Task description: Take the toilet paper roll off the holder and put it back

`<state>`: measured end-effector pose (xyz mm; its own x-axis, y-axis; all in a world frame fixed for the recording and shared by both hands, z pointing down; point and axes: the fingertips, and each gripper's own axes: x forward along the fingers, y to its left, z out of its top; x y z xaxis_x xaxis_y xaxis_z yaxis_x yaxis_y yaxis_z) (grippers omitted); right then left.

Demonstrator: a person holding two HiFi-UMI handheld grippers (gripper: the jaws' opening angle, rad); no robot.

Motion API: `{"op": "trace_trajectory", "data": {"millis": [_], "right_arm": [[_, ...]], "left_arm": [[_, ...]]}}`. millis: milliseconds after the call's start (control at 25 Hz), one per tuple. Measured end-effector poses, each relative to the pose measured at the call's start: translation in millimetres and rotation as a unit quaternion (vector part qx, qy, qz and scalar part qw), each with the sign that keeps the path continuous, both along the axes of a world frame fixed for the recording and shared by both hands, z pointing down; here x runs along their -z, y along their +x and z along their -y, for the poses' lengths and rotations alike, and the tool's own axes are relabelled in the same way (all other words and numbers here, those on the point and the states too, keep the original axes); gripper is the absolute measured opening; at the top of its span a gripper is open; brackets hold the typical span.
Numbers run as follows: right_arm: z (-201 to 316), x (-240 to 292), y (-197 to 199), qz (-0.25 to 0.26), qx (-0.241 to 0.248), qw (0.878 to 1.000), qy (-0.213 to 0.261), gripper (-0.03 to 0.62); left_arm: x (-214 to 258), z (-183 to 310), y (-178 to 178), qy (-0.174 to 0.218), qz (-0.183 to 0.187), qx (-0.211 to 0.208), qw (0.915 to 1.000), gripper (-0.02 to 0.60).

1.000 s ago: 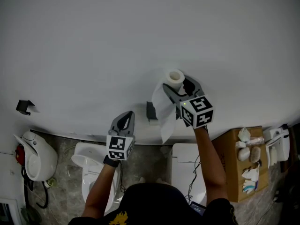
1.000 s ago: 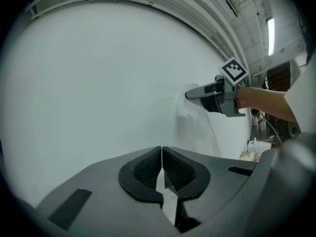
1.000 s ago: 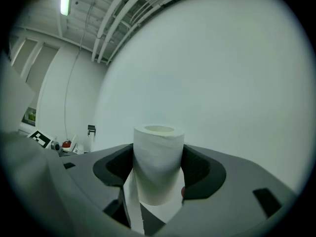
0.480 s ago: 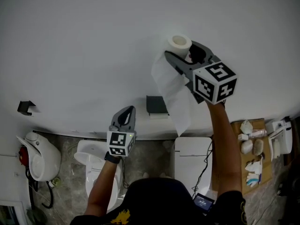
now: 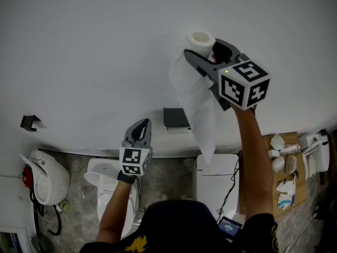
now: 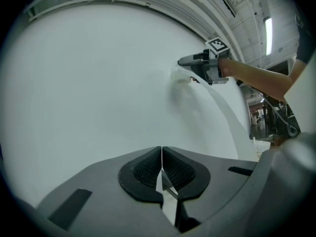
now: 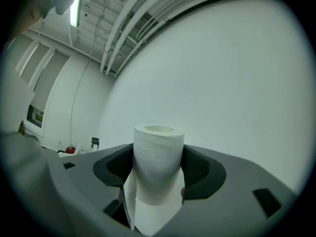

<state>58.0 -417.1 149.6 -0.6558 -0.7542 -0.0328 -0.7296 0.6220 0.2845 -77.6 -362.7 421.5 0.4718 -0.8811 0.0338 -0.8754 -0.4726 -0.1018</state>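
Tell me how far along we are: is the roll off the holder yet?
Done: the toilet paper roll is off the holder, which sits on the wall with no roll on it. In hand: the right gripper clamps the roll high above it, a loose tail hanging down; the left gripper is shut and empty. Left: lower the roll back onto the holder.

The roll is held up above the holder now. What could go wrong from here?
The long loose sheet hangs from the toilet paper roll down beside the holder; it may snag or unroll further when the roll goes back. The right gripper squeezes the roll's soft sides with its fingers, so it might deform or slip.
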Motion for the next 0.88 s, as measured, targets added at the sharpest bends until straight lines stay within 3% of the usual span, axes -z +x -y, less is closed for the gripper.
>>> {"op": "trace_trajectory", "data": {"millis": [360,880], "right_arm": [[3.3,1.2,1.1,0.003,-0.001,1.000,0.002,0.285],[15.0,-58.0,-7.5,-0.002,0.006,0.999,-0.038,0.285]], "left_arm": [[-3.1,0.4,1.2,-0.003,0.000,-0.001,1.0000,0.018],[-10.6,1.0,4.6,-0.010,0.004,-0.001,0.9999,0.018]]}}
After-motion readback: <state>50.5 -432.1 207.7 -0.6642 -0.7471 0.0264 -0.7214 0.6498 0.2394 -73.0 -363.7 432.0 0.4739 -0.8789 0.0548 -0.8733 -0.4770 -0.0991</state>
